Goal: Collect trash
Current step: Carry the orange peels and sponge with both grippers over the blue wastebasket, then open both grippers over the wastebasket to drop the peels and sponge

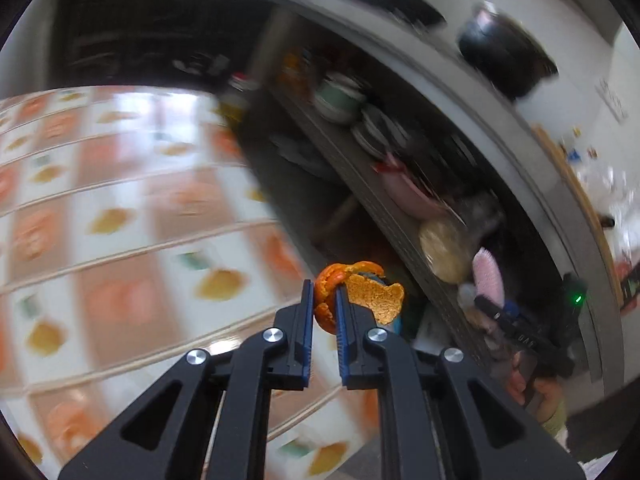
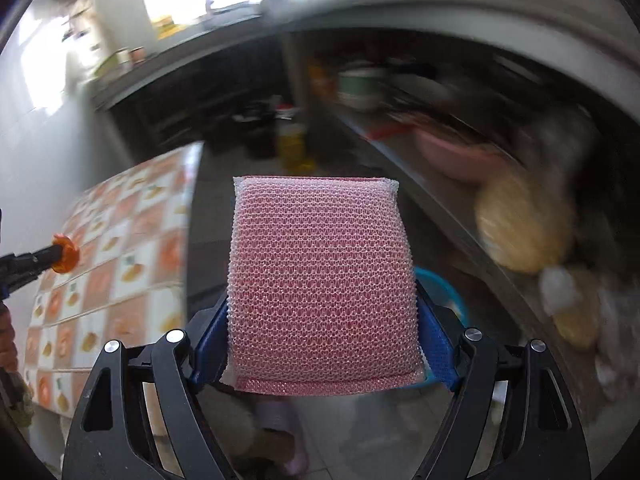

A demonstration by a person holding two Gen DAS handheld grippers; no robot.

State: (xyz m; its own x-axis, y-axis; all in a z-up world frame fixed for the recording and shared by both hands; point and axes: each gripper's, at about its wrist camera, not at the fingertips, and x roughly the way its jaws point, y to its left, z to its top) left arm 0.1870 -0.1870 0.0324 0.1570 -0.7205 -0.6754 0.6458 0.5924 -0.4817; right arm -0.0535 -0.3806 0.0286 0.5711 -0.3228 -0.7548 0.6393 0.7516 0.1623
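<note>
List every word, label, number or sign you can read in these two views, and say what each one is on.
None can be read for certain.
Pale lettering on the black body of the right tool, seen in the left wrist view: too small and blurred to read.
Dark marks on the white wall at upper right: smeared by motion, unreadable.
Patterned tablecloth: fruit pictures only, no text.
Pink mesh sponge and orange peel: no print.
</note>
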